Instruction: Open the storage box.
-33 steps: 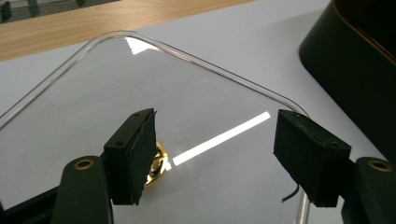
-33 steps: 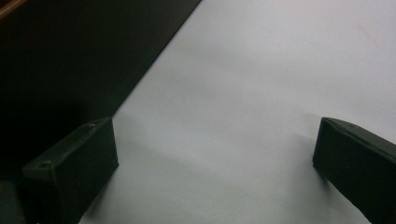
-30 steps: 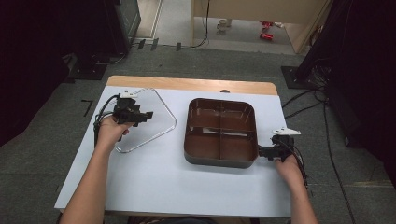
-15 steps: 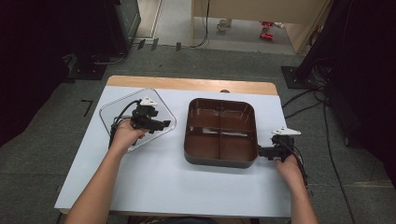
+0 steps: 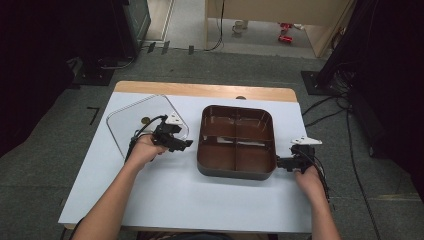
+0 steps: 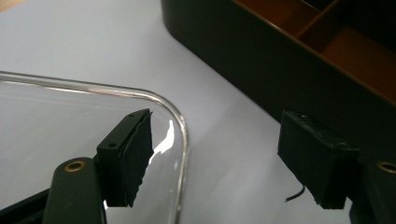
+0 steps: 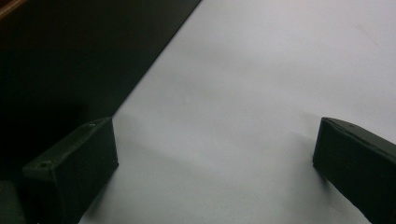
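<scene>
My left gripper [image 5: 186,144] has its jaws apart, and they have just been opening; nothing is pressed between them. In the left gripper view one pad [image 6: 135,154] hangs over the rounded corner of the clear lid [image 6: 56,116], the other pad hangs over bare table between the lid and the tray [image 6: 261,65], and neither pad presses on the lid. From above, the lid [image 5: 131,122] lies flat on the white table [image 5: 200,200], left of the tray and apart from it, with my left hand [image 5: 145,150] over its near right corner.

My right gripper [image 5: 279,162] sits just beside the tray's near right corner, jaws wide apart and holding nothing. In the right gripper view one pad [image 7: 79,158] is close against the tray's dark wall [image 7: 70,56]; I cannot tell whether it touches. The other stands over bare table.

The brown tray [image 5: 235,172] sits mid-table, split into four compartments.
</scene>
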`<state>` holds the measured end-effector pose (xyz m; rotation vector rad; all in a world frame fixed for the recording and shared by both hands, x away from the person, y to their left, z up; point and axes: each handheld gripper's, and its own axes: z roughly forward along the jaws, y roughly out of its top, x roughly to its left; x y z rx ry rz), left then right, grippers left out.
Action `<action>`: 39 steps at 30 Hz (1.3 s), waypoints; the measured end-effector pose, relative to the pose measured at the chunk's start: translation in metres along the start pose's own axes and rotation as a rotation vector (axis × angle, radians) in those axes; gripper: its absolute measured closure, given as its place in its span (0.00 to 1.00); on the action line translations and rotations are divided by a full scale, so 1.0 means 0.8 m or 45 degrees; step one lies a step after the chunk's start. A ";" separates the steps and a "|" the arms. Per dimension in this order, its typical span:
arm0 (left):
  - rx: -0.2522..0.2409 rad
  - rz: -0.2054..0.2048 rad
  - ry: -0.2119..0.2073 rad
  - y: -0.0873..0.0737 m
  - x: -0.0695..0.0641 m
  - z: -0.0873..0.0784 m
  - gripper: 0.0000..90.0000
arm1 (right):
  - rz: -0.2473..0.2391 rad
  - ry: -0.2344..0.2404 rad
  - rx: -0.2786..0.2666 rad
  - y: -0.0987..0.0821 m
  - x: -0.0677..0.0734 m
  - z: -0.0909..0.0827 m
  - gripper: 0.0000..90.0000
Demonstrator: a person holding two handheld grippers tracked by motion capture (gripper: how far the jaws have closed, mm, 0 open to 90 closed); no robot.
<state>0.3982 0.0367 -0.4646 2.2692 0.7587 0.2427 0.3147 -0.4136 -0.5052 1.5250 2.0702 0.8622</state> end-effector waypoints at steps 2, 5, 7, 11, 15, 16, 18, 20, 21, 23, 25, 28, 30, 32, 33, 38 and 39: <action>0.006 0.027 -0.012 -0.001 -0.006 0.001 0.29 | 0.000 0.000 0.000 0.000 0.000 0.000 0.00; 0.009 0.047 -0.033 -0.003 -0.013 0.002 0.29 | 0.000 0.000 0.000 0.000 0.000 0.000 0.00; 0.017 0.056 -0.051 -0.005 -0.020 0.003 0.29 | 0.000 0.000 0.000 0.000 0.000 0.000 0.00; 0.040 0.102 -0.055 -0.008 -0.031 0.005 0.31 | 0.000 0.000 0.000 0.000 0.000 0.000 0.00; 0.069 0.090 -0.087 -0.014 -0.033 0.006 0.30 | 0.000 0.000 0.000 0.000 0.000 0.000 0.00; 0.076 0.091 -0.095 -0.016 -0.034 0.008 0.30 | 0.000 0.000 0.000 0.000 0.000 0.000 0.00; 0.099 0.106 -0.103 -0.020 -0.037 0.010 0.30 | 0.000 0.000 0.000 0.000 0.000 0.000 0.00; 0.117 0.135 -0.107 -0.024 -0.039 0.013 0.30 | 0.001 0.000 0.000 0.000 0.000 0.000 0.00; 0.116 0.144 -0.106 -0.024 -0.039 0.013 0.30 | 0.001 0.000 0.000 0.000 0.000 0.000 0.00; 0.110 0.129 -0.118 -0.025 -0.037 0.013 0.29 | 0.000 0.000 0.000 0.000 0.000 0.000 0.00; 0.093 0.121 -0.137 -0.027 -0.035 0.013 0.28 | 0.000 0.000 0.000 0.000 0.000 0.000 0.00; 0.063 0.124 -0.145 -0.031 -0.035 0.012 0.27 | -0.001 0.000 0.000 0.000 0.000 0.000 0.00; 0.032 0.126 -0.146 -0.035 -0.035 0.012 0.26 | 0.000 0.000 0.000 0.000 0.000 0.000 0.00; 0.023 0.128 -0.142 -0.036 -0.036 0.012 0.26 | 0.000 0.000 0.000 0.000 0.000 0.000 0.00; 0.021 0.135 -0.134 -0.037 -0.037 0.012 0.26 | 0.000 0.000 0.000 0.000 0.000 0.000 0.00; -0.025 0.172 -0.089 -0.045 -0.042 0.013 0.26 | 0.000 0.000 0.000 0.000 0.000 0.000 0.00; -0.050 0.160 -0.079 -0.048 -0.043 0.013 0.25 | 0.001 0.000 0.000 0.000 0.000 0.000 0.00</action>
